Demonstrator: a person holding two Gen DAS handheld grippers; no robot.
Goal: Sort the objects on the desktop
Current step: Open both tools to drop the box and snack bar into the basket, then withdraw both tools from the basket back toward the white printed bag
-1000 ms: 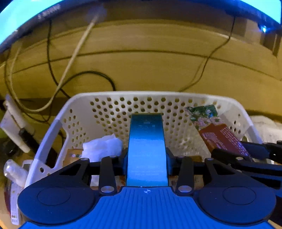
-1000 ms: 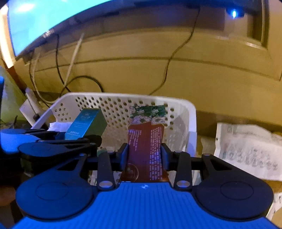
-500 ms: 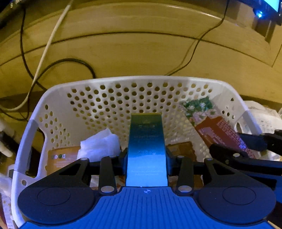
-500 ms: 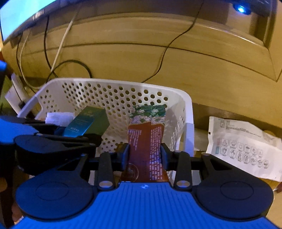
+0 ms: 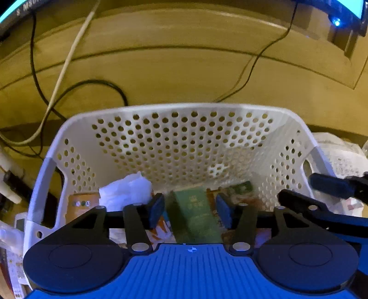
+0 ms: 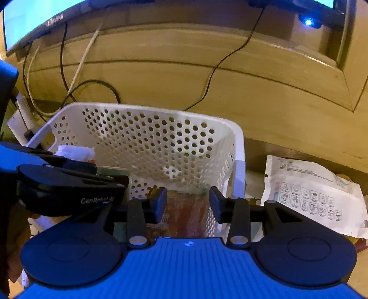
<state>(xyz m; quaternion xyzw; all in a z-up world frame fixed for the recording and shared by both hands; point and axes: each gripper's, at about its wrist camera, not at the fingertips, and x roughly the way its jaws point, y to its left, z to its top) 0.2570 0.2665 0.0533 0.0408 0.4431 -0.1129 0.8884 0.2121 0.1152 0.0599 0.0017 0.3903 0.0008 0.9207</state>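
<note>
Both grippers hang over a white perforated basket (image 5: 184, 142) (image 6: 161, 147). The jaws of my left gripper (image 5: 191, 210) are opening; the green box (image 5: 195, 216) lies blurred below and between them, free of the pads. My right gripper (image 6: 187, 204) is opening too, and the brown packet (image 6: 186, 214) sits low between its fingers, clear of both. The right gripper's fingers (image 5: 326, 184) reach in from the right edge of the left wrist view. The left gripper's body (image 6: 69, 188) fills the left of the right wrist view.
A crumpled white tissue (image 5: 126, 191) and an orange card (image 5: 80, 204) lie in the basket. A white printed pouch (image 6: 310, 195) lies right of the basket. Black and white cables (image 5: 69, 92) run along the wooden desk behind, under a monitor (image 6: 34, 20).
Both grippers let go: the green box and the brown packet, held upright before, have dropped into the basket and the jaws have spread.
</note>
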